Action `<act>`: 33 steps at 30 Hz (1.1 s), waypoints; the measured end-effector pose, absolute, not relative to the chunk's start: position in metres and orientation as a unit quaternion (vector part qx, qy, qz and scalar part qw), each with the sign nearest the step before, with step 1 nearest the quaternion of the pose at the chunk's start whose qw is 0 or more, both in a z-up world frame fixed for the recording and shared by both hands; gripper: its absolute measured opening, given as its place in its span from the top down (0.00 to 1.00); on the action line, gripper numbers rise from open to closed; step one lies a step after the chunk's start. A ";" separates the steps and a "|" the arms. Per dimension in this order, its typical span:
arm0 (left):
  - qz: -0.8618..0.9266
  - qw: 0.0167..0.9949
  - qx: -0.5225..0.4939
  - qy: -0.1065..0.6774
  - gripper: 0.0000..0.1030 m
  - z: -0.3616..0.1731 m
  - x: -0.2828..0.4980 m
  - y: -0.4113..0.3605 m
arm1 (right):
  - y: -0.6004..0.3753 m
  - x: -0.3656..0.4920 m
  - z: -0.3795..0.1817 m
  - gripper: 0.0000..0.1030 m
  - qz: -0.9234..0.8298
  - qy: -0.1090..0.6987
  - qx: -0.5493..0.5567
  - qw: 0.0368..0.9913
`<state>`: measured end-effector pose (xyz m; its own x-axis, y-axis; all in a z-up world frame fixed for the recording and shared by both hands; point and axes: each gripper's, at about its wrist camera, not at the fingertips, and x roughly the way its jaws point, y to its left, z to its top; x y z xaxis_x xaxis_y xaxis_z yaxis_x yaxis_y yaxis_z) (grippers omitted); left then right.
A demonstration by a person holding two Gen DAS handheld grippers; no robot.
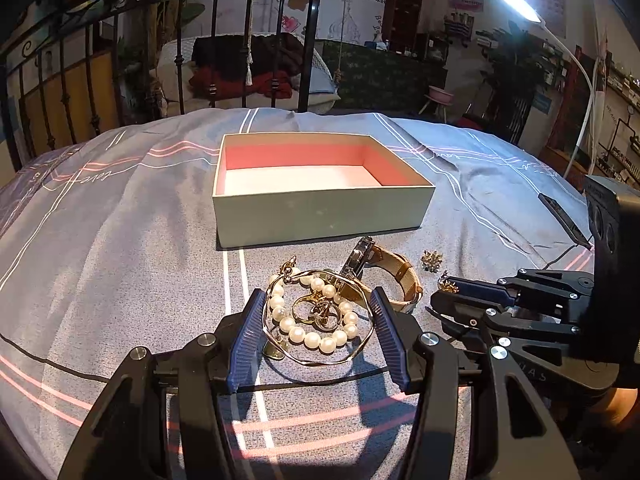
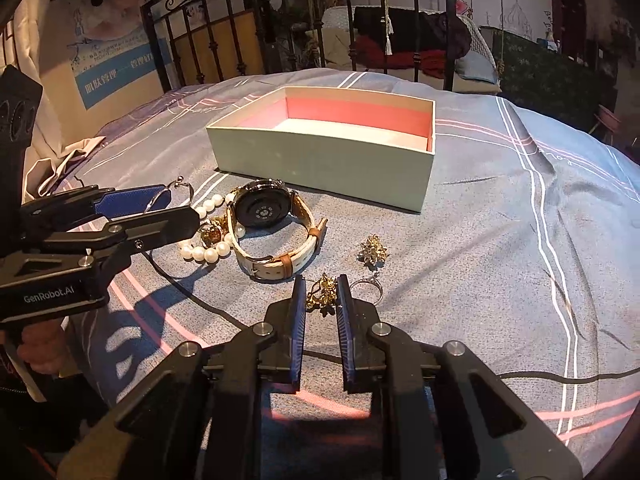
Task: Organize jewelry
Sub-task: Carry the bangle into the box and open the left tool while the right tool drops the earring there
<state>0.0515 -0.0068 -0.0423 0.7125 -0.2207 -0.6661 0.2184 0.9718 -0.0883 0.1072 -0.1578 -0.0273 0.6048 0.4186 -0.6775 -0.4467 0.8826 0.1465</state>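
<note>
My left gripper [image 1: 317,296] is shut on a thin wavy gold bangle [image 1: 280,354], whose rim spans from pad to pad just above the bedcover. Under it lie a pearl bracelet [image 1: 312,338] and a gold ring [image 1: 316,312]. Beside them a watch [image 2: 264,216] with a beige strap stands on its side. My right gripper [image 2: 321,282] is shut on a small gold flower ornament [image 2: 324,292]. A matching ornament [image 2: 373,250] and a thin ring [image 2: 366,290] lie close by. The open pale-green box [image 1: 320,216] with pink lining sits beyond, with only its lining showing inside.
Everything lies on a grey-blue striped bedcover [image 1: 120,240]. A black iron bed frame [image 1: 216,40] rises at the far end. A dark flat object [image 1: 560,216] lies to the right of the box. A white lamp [image 1: 516,0] shines from the right. A hand [image 2: 40,344] grips the left handle.
</note>
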 end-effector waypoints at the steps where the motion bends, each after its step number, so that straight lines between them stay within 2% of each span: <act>1: -0.119 0.925 -0.001 0.360 0.49 -0.041 0.052 -0.007 | -0.158 0.108 -0.024 0.84 0.243 0.369 -0.017 0.897; 15: -0.105 0.943 -0.003 0.315 0.49 0.008 0.121 -0.011 | -0.149 0.176 0.033 0.84 0.236 0.310 -0.013 0.921; 23: -0.082 0.925 -0.016 0.369 0.49 0.001 0.186 -0.014 | -0.142 0.236 0.035 0.84 0.207 0.335 -0.012 0.919; 33: -0.060 0.903 -0.005 0.426 0.49 -0.035 0.226 -0.014 | -0.133 0.266 0.002 0.84 0.194 0.386 -0.025 0.901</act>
<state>0.2258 -0.0144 -0.0349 0.6299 -0.1119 -0.7685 0.1033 0.9928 -0.0598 0.2663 -0.1328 0.0022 0.6264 0.3309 -0.7058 -0.3693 0.9233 0.1051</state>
